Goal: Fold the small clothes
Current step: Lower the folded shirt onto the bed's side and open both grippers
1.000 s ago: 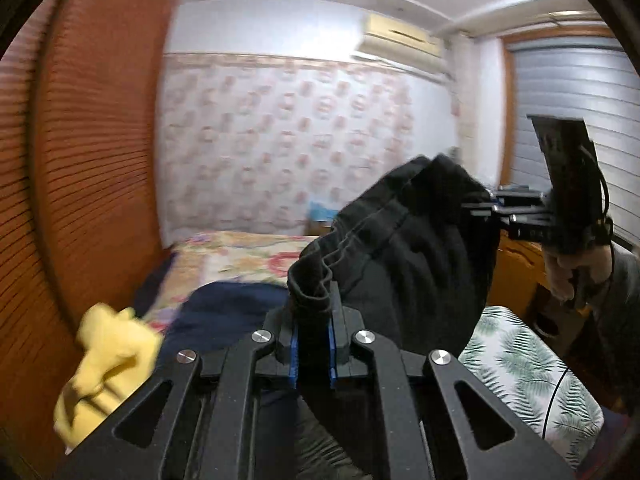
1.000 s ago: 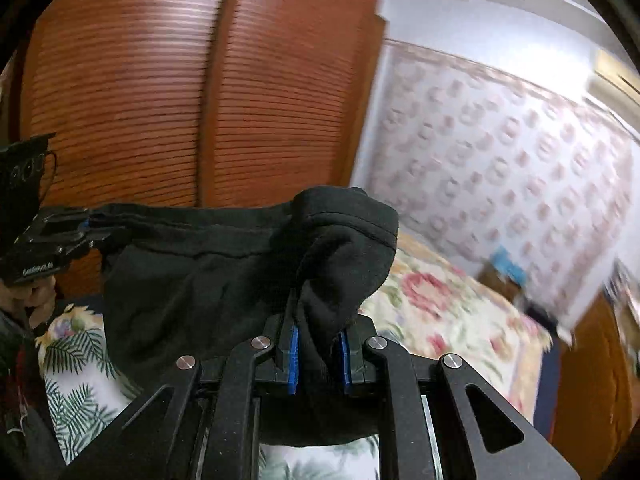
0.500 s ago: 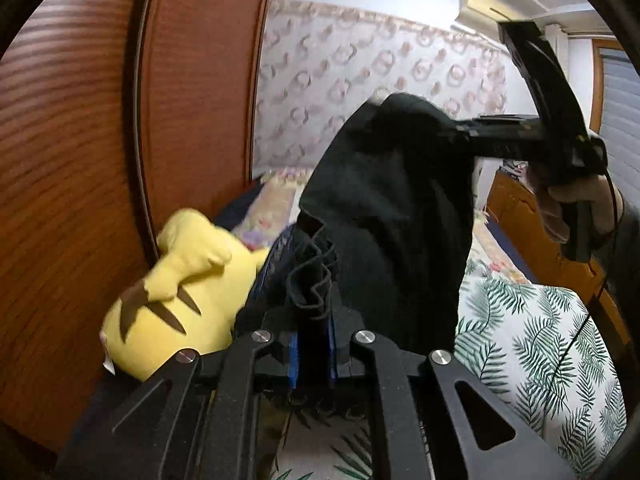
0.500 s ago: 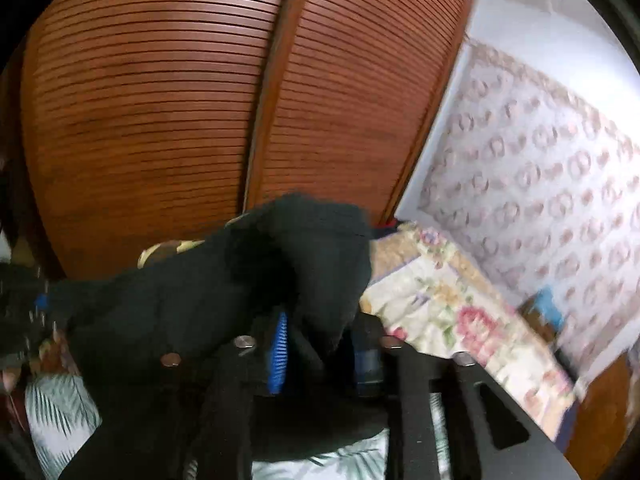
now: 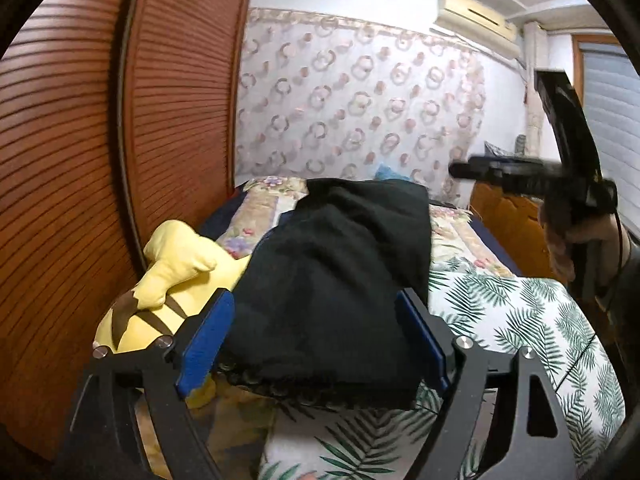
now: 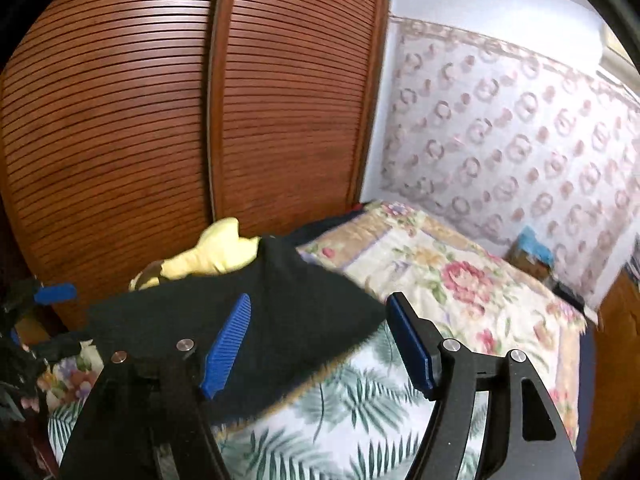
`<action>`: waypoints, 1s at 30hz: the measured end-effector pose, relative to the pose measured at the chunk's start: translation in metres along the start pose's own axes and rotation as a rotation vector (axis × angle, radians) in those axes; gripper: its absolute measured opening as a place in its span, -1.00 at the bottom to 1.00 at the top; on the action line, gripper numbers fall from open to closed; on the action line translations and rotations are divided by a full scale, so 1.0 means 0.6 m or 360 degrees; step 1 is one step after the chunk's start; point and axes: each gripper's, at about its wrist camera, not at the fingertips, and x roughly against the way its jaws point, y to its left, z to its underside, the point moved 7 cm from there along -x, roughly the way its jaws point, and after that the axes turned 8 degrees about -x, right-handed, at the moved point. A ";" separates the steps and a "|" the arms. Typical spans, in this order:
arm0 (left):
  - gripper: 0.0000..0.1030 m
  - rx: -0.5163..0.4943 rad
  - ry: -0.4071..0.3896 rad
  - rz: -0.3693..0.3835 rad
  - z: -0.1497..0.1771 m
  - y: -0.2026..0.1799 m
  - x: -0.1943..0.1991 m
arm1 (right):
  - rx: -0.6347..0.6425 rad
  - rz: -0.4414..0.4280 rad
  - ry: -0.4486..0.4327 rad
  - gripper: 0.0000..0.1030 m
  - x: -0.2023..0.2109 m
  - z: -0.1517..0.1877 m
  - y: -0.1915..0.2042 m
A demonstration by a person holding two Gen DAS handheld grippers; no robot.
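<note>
Two tongs in play here. The left tongs (image 5: pixel 316 330) are spread wide, having just been opening, and the black garment (image 5: pixel 336 276) sits between the blue pads (image 5: pixel 206 338) without either one pressing on it, so it's released. Same deal with the right tongs (image 6: pixel 320 344): jaws just opened, one corner of the cloth lies between them, nothing squeezed.

One garment, plain black, soft and thick, lying in a loose bunched heap on the bed (image 5: pixel 532 320), partly on the palm-leaf sheet and partly on top of the one yellow plush toy (image 5: pixel 176 272) with brown stripes. The near hem shows a stitched, slightly wavy edge. No logo or print on it that I can make out.

Further back there's a floral quilt (image 6: pixel 452 276), a slatted wooden wardrobe (image 6: pixel 160 120) with two doors, ring-patterned wallpaper (image 5: pixel 360 104) and one air conditioner (image 5: pixel 476 20) up high. No readable writing anywhere.
</note>
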 end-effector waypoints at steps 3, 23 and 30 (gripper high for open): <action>0.62 -0.0056 -0.0021 0.0025 -0.005 -0.029 0.011 | -0.0069 0.0026 0.0019 0.47 0.024 0.025 0.031; 0.62 -0.0194 -0.0091 0.0230 0.000 -0.208 0.066 | -0.0473 0.0378 -0.0147 0.55 0.288 0.172 0.101; 0.62 -0.0243 -0.0122 0.0286 -0.014 -0.270 0.081 | -0.0562 0.0492 -0.0299 0.55 0.378 0.155 0.133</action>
